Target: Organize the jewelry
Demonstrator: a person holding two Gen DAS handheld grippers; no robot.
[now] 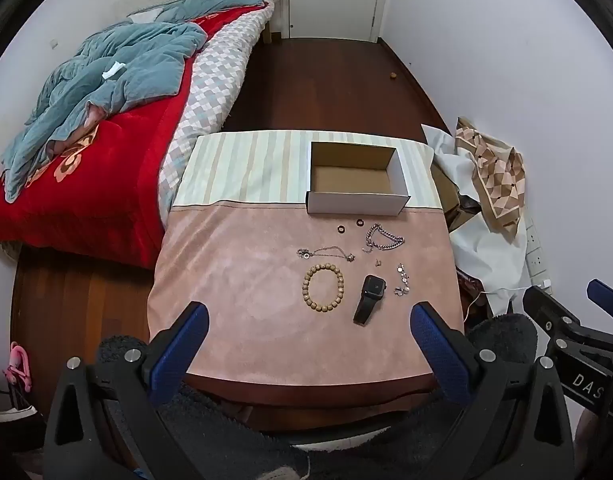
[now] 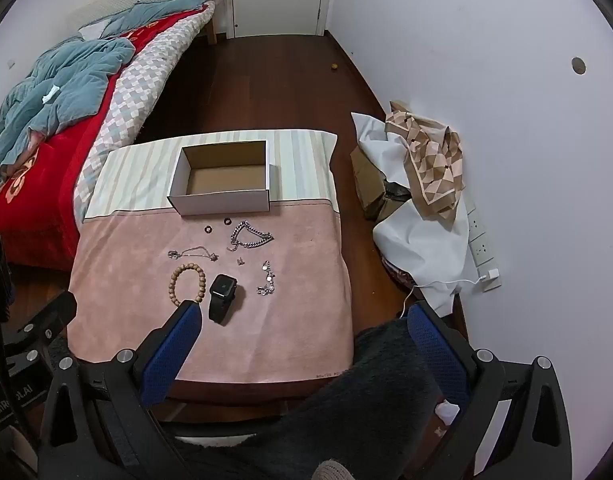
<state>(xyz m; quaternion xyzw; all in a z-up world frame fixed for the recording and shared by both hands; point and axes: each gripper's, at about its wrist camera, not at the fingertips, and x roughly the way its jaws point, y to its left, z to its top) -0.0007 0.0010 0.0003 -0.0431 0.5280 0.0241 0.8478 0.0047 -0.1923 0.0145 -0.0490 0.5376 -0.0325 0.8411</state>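
An open, empty cardboard box (image 1: 357, 178) (image 2: 222, 178) stands at the far side of the table. In front of it on the pink cloth (image 1: 242, 280) lie two dark rings (image 1: 349, 226), a chunky silver chain (image 1: 383, 236), a thin necklace (image 1: 326, 253), a wooden bead bracelet (image 1: 323, 288) (image 2: 188, 282), a black smartwatch (image 1: 369, 298) (image 2: 222, 296), a small earring (image 1: 378, 263) and a silver charm bracelet (image 1: 402, 280). My left gripper (image 1: 310, 320) is open and empty, held back above the table's near edge. My right gripper (image 2: 304, 320) is open and empty, also near the front edge.
A bed with a red blanket and blue quilt (image 1: 98, 92) runs along the left of the table. A pile of white and patterned cloth over boxes (image 2: 418, 184) sits on the floor at the right, by a wall socket strip (image 2: 482, 244). The other gripper shows at the right edge (image 1: 578, 344).
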